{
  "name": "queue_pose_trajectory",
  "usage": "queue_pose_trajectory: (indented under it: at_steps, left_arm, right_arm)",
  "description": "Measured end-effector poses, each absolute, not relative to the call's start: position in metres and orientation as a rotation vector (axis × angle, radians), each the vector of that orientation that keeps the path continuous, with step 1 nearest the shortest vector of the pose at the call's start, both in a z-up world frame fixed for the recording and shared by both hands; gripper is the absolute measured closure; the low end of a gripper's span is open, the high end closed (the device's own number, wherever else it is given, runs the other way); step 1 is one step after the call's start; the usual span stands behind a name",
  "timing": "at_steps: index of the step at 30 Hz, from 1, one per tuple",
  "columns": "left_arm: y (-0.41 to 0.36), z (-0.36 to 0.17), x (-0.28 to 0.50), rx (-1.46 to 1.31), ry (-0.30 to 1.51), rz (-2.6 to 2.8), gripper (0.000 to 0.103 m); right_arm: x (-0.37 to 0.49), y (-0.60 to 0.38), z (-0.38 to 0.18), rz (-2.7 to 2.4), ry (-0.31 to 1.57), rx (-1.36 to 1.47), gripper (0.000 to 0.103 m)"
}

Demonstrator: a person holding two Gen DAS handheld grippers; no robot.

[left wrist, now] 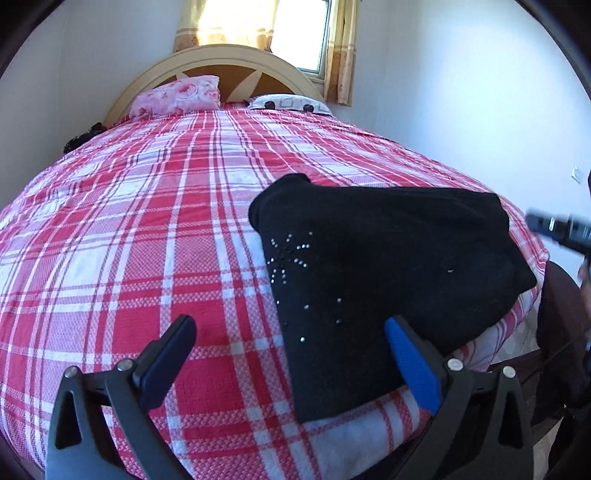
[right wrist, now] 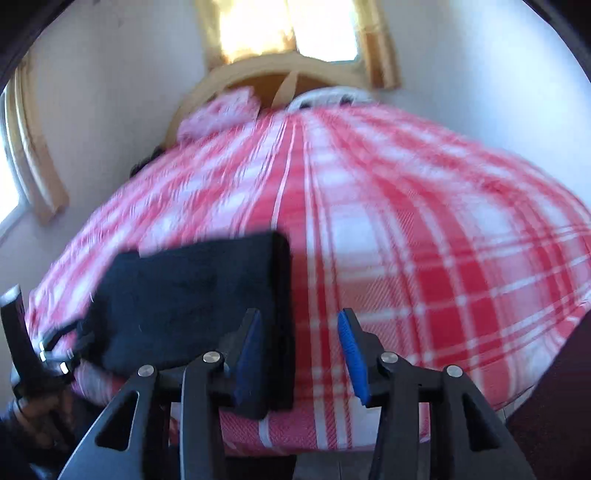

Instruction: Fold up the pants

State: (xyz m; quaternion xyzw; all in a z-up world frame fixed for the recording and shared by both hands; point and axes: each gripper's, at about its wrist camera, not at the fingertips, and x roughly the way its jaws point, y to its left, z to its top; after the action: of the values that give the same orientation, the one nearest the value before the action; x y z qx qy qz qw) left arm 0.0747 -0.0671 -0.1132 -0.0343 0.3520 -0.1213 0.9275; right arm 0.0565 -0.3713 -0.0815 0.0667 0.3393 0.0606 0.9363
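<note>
Black pants [left wrist: 384, 266] are seen lying folded into a compact, roughly rectangular packet on the bed [left wrist: 147, 229], in the lower right of the left wrist frame and the lower left of the right wrist frame, close to the near edge of the mattress. Small rhinestone studs are scattered over the top layer toward the packet's left side. The fabric is judged soft, knit-like, light and limp; no stiffness is expected, so layers are likely to slide or sag if lifted by one point. A hold is best taken at a folded edge or corner, through all layers, with both sides supported. The fold looks largely done; only a final tidy or halving seems left, as a judgement.

The left gripper [left wrist: 291, 354] is shown with jaws spread wide, nothing held, one blue pad hovering over the packet's near right part, the other over bare bedspread. The right gripper [right wrist: 301, 354] is shown with jaws partly apart, nothing held, beside the packet's right edge; the view is motion-blurred. The red and white plaid bedspread covers the bed. A pink floral pillow [left wrist: 177, 96] and a patterned pillow [left wrist: 288, 102] lie at the headboard [left wrist: 229, 59], upper centre, under a curtained window [left wrist: 295, 29].
</note>
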Motion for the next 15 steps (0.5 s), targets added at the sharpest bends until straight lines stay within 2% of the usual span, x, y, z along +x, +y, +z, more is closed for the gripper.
queue_pose_trajectory:
  at_steps: [3,7,15]
  left_arm:
    - [-0.064,-0.117,0.077,-0.101,0.728,-0.250,0.000]
    - [-0.052,-0.106,0.074,-0.129,0.674,-0.205,0.000]
    - [-0.046,-0.117,0.088,-0.162,0.729,-0.204,0.000]
  right_arm:
    - [0.065,-0.355,-0.058,0.236,0.674,0.173,0.058]
    - [0.113,-0.302,-0.050,0.448,0.777,0.207,0.058]
    - [0.223,-0.178,-0.085,0.578,1.024,0.166,0.058]
